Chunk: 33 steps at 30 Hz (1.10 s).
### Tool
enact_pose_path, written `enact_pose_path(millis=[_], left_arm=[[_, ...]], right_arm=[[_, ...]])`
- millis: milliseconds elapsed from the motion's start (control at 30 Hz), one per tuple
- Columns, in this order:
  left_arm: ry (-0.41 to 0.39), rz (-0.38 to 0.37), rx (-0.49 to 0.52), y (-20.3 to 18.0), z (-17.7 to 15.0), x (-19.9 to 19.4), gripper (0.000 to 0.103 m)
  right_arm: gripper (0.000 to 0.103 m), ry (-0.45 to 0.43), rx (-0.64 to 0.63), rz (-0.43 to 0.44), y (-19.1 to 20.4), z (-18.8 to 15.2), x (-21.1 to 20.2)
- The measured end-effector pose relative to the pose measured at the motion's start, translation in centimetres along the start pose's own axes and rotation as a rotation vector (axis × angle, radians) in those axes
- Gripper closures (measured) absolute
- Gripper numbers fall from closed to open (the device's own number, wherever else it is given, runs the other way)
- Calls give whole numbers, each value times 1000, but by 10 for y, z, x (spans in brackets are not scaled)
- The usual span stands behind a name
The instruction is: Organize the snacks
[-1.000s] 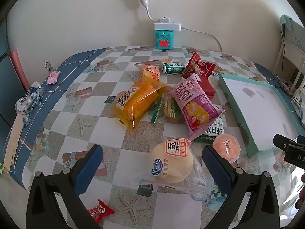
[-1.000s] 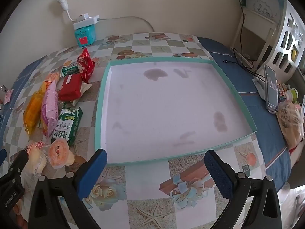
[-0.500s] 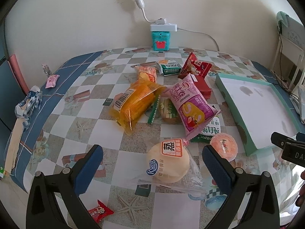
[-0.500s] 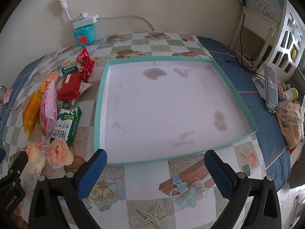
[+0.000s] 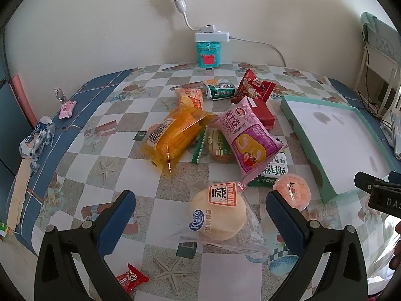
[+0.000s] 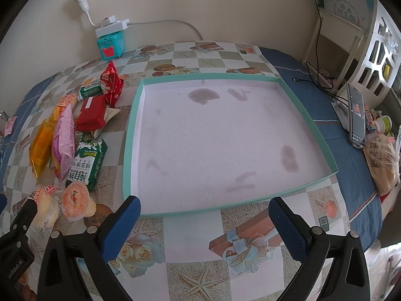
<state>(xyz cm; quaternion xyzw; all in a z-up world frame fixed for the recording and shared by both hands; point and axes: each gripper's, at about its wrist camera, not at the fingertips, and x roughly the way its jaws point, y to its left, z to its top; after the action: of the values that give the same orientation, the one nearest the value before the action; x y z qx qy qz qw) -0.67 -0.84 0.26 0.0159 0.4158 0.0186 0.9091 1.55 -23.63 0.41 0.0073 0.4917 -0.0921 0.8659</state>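
Note:
A heap of wrapped snacks covers the middle of the table: a yellow pack (image 5: 179,133), a pink pack (image 5: 246,140), a red pack (image 5: 262,113), green biscuit packs (image 5: 220,90) and an orange jelly cup (image 5: 292,191). A round bun in clear wrap (image 5: 218,215) lies between the fingers of my left gripper (image 5: 200,215), which is open and hangs above it. The shallow teal-rimmed tray (image 6: 130,135) is empty, with a stained white floor. My right gripper (image 6: 204,222) is open over the table just short of the tray's near rim.
A small red candy (image 5: 131,277) lies near the left gripper. A teal box with a power strip (image 5: 209,50) stands at the wall. A phone on a stand (image 6: 357,115) and a bagged item (image 6: 381,160) sit right of the tray. Crumpled wrappers (image 5: 37,140) lie at the table's left edge.
The left gripper has pulled back and up a little, so the snack heap sits lower and smaller in its view. The right gripper has barely moved. Both stay open.

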Motion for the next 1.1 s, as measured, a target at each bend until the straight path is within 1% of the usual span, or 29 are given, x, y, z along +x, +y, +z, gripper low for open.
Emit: enact_pose_path(millis=[1100], left_arm=[[-3,5,20,-5,-1,-1,0]], right_arm=[[0,9,-7,-2,1,-2,2]])
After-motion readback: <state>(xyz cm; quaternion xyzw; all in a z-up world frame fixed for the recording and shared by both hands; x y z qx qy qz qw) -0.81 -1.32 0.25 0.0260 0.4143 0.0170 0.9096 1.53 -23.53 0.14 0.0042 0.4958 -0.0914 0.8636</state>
